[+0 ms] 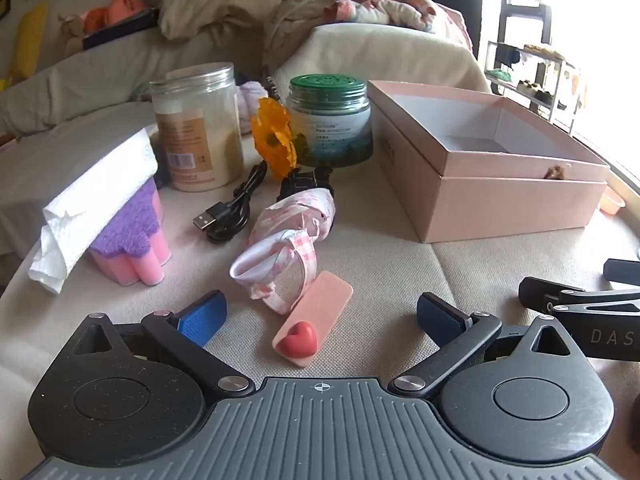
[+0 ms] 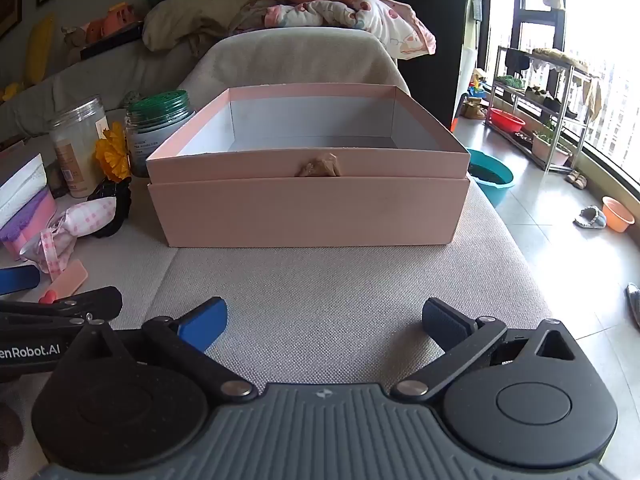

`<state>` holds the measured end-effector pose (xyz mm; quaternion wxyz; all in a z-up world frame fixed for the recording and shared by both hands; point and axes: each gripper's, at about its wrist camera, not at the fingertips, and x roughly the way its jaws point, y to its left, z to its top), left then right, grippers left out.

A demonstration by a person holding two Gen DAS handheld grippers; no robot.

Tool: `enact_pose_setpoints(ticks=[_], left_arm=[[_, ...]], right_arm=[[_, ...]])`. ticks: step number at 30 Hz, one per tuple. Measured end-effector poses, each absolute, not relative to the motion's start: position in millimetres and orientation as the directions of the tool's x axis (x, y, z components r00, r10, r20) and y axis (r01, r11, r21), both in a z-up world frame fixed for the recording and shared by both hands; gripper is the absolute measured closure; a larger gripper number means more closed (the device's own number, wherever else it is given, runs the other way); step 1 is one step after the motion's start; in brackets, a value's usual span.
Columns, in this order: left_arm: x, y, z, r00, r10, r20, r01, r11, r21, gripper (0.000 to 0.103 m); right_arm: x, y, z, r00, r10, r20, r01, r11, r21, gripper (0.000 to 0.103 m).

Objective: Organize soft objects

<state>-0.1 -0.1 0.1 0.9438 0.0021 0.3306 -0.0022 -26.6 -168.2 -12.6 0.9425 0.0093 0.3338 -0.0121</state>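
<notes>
Far left on the beige cushion, a crumpled paper towel [image 1: 96, 200] drapes over a pink and purple sponge [image 1: 132, 240]. Next along, a tall clear jar [image 1: 198, 128] of pale powder, and a black USB cable [image 1: 230, 210] coiled in front of it. An orange fabric flower [image 1: 274, 140] leans against a green-lidded jar [image 1: 330, 124].

Centre now: a pink checked hair tie [image 1: 286, 240] lies knotted on the cushion, touching a black scrunchie-like piece behind it. Just in front sits a flat pink pad with a red heart [image 1: 312, 320]. The left gripper [image 1: 320, 316] hovers right over that pad, jaws spread as wide as they go, the heart between the blue pads [image 1: 204, 318] but untouched. Nothing held.

Moving right, the open pink box [image 2: 308, 208] sits on its own lid, white inside, looks empty, a small tan bow [image 2: 318, 168] on its front wall.

The right gripper [image 2: 324, 320] faces that box from well back, jaws also fully apart, only bare cushion [image 2: 320, 280] between them. Empty-handed too.
</notes>
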Motion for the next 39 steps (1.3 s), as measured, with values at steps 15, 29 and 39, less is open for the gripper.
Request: enact_pose_setpoints(ticks=[15,29,39], left_arm=[[0.2,-0.1,0.0,0.777,-0.002,-0.63,0.005,1.0,0.003,0.0],[0.2,0.4,0.1,0.777,-0.002,-0.629,0.004,1.0,0.002,0.0],[0.2,0.4,0.1,0.777,-0.003,-0.629,0.005,1.0,0.002,0.0]], right_arm=[[-24.9,-171.2,-12.3,0.774,-0.017,-0.633,0.03,1.0,0.01,0.0],[-24.3,-170.7,-12.5,0.775,-0.018,-0.632,0.03,1.0,0.007,0.0],[-24.1,-171.4,-12.3,0.775,-0.018,-0.632,0.03,1.0,0.008,0.0]])
